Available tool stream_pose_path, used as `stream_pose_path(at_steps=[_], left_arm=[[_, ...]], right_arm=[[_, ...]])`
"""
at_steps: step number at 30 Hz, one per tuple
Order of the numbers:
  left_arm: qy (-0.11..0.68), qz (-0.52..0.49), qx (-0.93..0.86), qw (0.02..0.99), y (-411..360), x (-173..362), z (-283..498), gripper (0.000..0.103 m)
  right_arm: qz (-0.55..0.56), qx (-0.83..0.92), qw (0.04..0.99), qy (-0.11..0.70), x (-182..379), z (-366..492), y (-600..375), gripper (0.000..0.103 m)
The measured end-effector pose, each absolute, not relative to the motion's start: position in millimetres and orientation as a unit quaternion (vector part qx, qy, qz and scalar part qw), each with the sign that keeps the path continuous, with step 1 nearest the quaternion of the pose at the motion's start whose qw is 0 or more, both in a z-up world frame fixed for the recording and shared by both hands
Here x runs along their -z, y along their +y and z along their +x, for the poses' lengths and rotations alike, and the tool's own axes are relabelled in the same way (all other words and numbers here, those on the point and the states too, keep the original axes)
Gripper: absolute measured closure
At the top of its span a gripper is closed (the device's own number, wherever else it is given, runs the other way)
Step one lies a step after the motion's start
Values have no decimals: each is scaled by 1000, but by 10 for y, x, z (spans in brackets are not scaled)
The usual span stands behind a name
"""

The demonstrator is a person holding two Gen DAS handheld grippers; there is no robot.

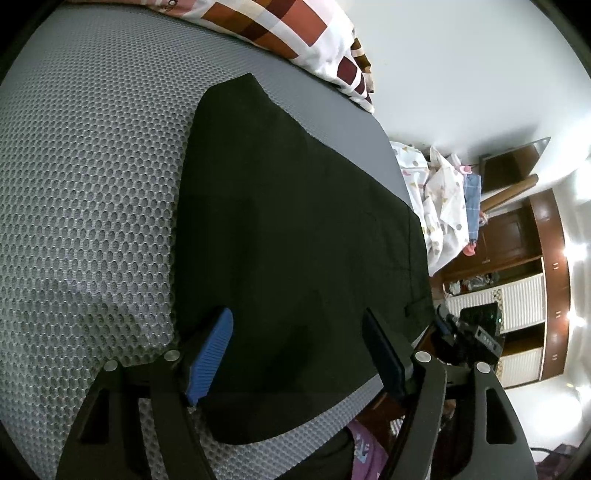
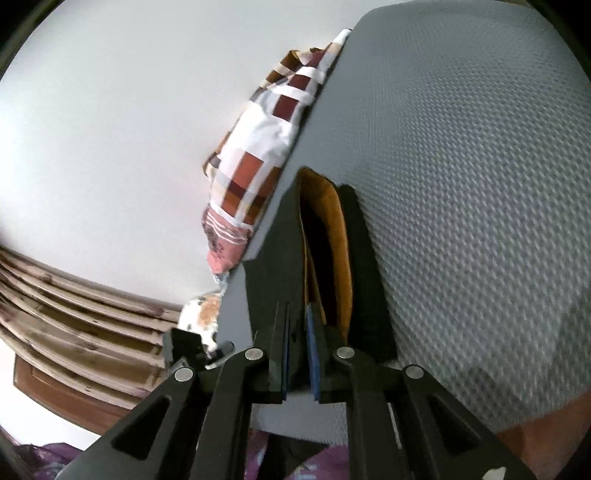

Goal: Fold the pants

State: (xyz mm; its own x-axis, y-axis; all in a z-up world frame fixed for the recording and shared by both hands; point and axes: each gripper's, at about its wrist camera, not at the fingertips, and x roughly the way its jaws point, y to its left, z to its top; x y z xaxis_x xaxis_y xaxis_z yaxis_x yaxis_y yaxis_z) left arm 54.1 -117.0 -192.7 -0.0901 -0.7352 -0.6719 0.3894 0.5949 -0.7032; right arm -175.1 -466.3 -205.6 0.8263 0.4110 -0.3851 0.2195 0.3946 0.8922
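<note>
Left wrist view: black pants (image 1: 295, 236) lie flat on the grey mesh mattress (image 1: 92, 184), beside a checked pillow (image 1: 280, 29); my left gripper (image 1: 299, 354) hangs over them, jaws apart, empty. Right wrist view: my right gripper (image 2: 297, 354), jaws nearly together, has dark cloth with orange lining (image 2: 332, 236) between them; whether they pinch it, I cannot tell.

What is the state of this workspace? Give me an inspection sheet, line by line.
Surface: grey mesh mattress.
Job's things: black pants spread on the mattress, one part in the right tool.
Clutter: checked pillow at the mattress's far edge; heap of patterned cloth beside the bed.
Tools: left tool open over the pants, holding nothing; right tool closed narrow on pants fabric.
Cables: nothing seen.
Surroundings: white wall, wooden cabinets.
</note>
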Motion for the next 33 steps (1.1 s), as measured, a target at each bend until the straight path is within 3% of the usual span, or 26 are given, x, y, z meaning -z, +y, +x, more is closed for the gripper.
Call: stream_pose_path(at_steps=[14, 22, 28, 31, 33], left_arm=[[611, -158, 420, 652, -1085, 1934, 546, 29], [609, -158, 425, 651, -1074, 1945, 526, 28], [610, -162, 423, 650, -1099, 1936, 531, 26], [609, -160, 423, 651, -1122, 1933, 537, 26], [609, -160, 424, 651, -1125, 1935, 536, 26]], right_arm=[[513, -63, 799, 309, 1817, -1707, -4438, 98], [559, -48, 762, 325, 2297, -1788, -4568, 99], [528, -44, 783, 325, 2128, -1764, -4560, 88], [515, -33, 787, 338, 2124, -1772, -4543, 78], [521, -43, 783, 338, 2152, -1751, -4531, 78]])
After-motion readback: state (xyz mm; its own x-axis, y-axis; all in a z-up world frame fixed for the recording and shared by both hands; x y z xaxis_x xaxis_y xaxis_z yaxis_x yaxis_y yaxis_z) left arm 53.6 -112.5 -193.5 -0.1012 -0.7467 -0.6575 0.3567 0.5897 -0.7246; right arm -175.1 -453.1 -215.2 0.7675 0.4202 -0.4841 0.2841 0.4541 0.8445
